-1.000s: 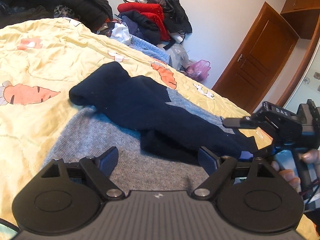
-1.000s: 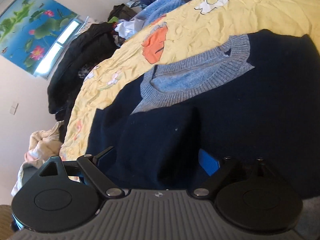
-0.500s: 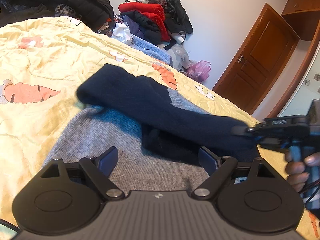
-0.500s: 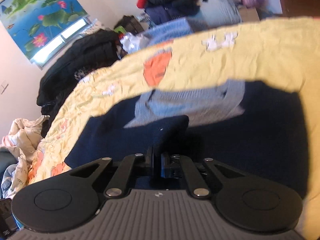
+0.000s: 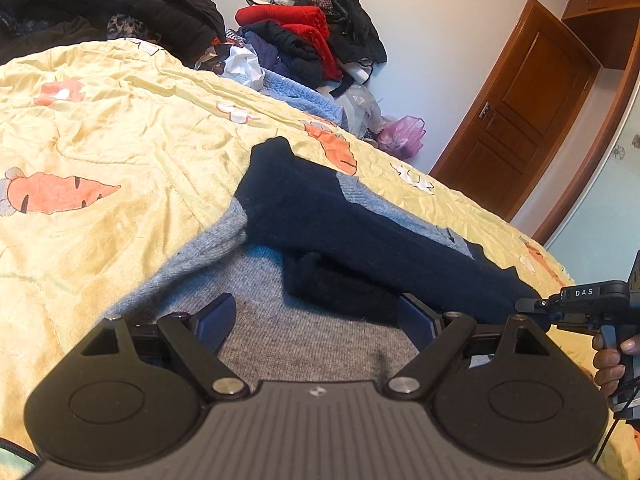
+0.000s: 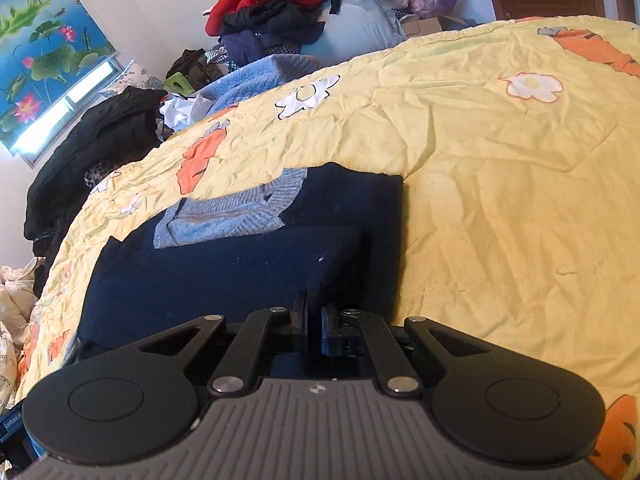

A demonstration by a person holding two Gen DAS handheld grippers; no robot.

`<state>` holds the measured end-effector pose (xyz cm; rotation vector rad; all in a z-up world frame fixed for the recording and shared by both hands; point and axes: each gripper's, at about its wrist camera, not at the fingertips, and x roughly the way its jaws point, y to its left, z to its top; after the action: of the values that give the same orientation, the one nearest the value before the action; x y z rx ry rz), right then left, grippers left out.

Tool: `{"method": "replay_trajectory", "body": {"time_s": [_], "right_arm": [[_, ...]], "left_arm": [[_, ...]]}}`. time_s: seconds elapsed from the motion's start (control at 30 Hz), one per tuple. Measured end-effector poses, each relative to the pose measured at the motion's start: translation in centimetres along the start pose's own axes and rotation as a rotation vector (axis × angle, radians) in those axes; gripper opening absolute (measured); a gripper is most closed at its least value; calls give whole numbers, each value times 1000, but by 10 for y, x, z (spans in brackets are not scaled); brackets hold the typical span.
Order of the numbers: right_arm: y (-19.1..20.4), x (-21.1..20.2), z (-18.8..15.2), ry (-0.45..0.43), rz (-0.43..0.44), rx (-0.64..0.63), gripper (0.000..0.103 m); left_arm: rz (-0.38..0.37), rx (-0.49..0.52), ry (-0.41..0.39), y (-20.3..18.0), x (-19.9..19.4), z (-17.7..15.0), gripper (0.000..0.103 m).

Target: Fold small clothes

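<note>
Folding the navy sweater (image 6: 248, 280) with the grey collar, which lies on the yellow carrot-print bedspread (image 6: 500, 160), centre-left in the right wrist view. My right claw (image 6: 314, 320) is pressed together, pinching the end of a sleeve (image 5: 380, 240), and in the left wrist view that sleeve runs from the middle of the frame toward the claw at the right edge. I think the trick is to keep the sleeve taut and low while I carry it across the body, then lay it flat rather than drop it, or it'll bunch up. My left claw (image 5: 316, 320) is spread wide with nothing between its fingers, tilted down over the grey hem (image 5: 300, 340) at bottom centre. The right one pitches down more steeply.
</note>
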<state>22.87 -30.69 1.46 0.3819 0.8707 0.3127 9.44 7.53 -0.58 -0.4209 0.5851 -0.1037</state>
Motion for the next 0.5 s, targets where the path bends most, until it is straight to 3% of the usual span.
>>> {"method": "replay_trajectory", "body": {"time_s": [0.13,0.2,0.27,0.33,0.4,0.5], "right_arm": [[-5,3,-3,-10,13,32,17],[-9,-4,-2,-34,29,67,33],[-6,-22,-2,-134,1,73,43],[6,-35,-4,-227,-10,11,44],[21,-31,-4,-233,3,-22,45],[51,-5,-6,-198,-4,-118,48]], "left_arm": [[14,12,4,-2,0,0,88],[42,35,-1,-7,-5,5,88],[44,80,-33,-16,-12,14,88],[37,124,-93,-27,-11,29,88],[61,193,-98,-44,9,44,88],[101,335,-27,-70,62,62,88]]}}
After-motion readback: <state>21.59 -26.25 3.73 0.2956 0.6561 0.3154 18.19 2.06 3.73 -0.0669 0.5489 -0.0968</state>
